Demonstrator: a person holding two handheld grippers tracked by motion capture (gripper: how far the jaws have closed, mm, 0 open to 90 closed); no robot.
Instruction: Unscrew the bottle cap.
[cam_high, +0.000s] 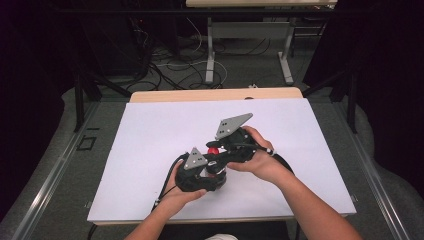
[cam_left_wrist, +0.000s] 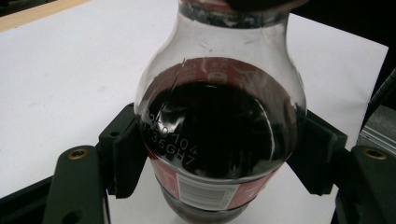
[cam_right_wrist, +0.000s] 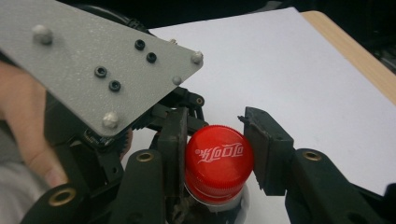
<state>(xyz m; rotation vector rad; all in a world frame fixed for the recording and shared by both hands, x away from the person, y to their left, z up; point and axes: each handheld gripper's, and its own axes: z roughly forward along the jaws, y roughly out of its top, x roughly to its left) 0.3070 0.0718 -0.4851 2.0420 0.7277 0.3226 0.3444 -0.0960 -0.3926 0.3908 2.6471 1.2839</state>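
Left gripper (cam_left_wrist: 219, 154) is clamping the belly of the clear glass bottle of dark cola (cam_left_wrist: 219, 135), centre frame, standing on the white surface (cam_left_wrist: 60, 84). Right gripper (cam_right_wrist: 217, 158) is pinching its red screw cap (cam_right_wrist: 218, 161), lower centre, jaws touching both sides.

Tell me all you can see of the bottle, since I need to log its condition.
The bottle is clear plastic with a bulbous shoulder, part full of dark liquid, with a red label, barcode and printed code. It stands upright on the white table. Its red cap with white lettering is on. The left gripper clamps its body on both sides; the right gripper has its jaws around the cap, whether gripping it is unclear.
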